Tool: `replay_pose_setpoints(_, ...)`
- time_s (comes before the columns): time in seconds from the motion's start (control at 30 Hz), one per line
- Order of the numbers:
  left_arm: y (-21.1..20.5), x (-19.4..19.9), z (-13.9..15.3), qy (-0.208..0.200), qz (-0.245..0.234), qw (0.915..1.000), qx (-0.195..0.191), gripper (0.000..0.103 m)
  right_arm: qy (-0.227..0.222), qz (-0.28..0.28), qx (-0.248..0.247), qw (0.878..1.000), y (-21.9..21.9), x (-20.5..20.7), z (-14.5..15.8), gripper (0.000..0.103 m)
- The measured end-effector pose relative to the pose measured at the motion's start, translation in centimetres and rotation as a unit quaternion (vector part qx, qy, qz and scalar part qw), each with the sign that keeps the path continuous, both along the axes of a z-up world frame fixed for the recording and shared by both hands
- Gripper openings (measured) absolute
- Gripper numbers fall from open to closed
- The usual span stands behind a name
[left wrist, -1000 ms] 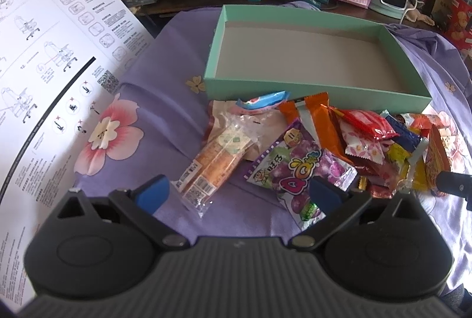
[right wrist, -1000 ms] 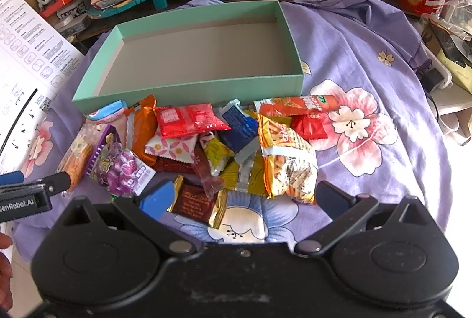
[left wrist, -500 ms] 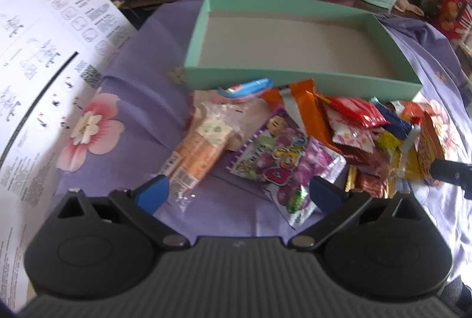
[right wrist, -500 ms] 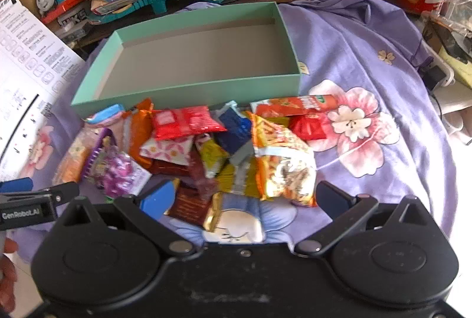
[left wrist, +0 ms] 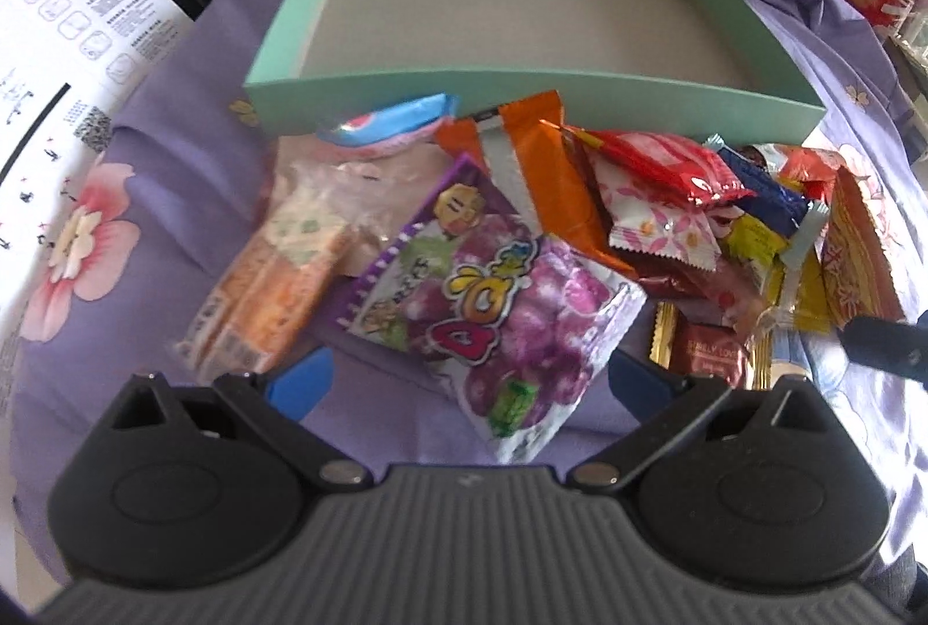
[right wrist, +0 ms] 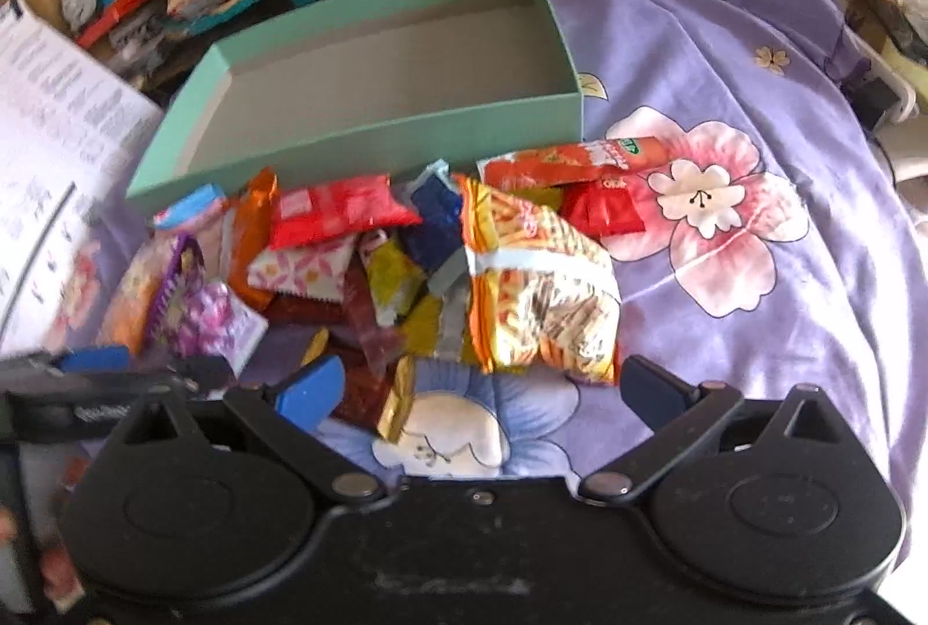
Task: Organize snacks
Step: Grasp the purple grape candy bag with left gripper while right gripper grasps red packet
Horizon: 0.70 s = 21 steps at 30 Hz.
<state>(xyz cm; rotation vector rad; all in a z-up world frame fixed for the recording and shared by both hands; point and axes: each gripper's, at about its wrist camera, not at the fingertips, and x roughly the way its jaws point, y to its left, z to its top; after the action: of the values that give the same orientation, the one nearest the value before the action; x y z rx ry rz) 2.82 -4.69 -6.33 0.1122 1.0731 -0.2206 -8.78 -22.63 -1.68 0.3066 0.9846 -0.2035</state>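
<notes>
Purple candy bag [left wrist: 487, 300] lies between the spread left gripper [left wrist: 464, 387] fingers.

blurred: purple grape candy bag [left wrist: 493, 300] | cut off: instruction sheet [left wrist: 64, 45] | buried: brown wrapper [right wrist: 362, 393]

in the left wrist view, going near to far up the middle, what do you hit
left gripper, open → purple grape candy bag → orange foil packet → near wall of the mint green box → bare box floor → clutter behind
</notes>
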Motion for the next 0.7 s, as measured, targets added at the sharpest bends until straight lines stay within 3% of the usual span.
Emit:
replay_pose_setpoints(0.23, -1.5, 1.1, -1.5, 0.004, -0.003, 0.9998, 0.021, 0.103, -0.001, -0.022, -0.007, 1.000, -1.9, 1.0, -0.1, 0.099)
replay_pose_setpoints(0.4, -0.9, 1.7, -1.9, 0.022, 0.000, 0.9997, 0.010, 0.103, 0.003, -0.023, 0.004, 1.000, -2.1, 2.0, -0.7, 0.099)
replay_pose_setpoints(0.57, -0.6, 1.9, -2.2, 0.019, -0.006, 0.9997, 0.016, 0.103, -0.046, 0.003, 0.007, 0.999, -0.5, 2.5, 1.0, 0.098)
replay_pose_setpoints(0.7, 0.3, 2.1, -2.6, 0.030, 0.002, 0.9995, -0.001, 0.103, -0.071, 0.035, 0.008, 0.997, 0.9, 3.8, 2.2, 0.097)
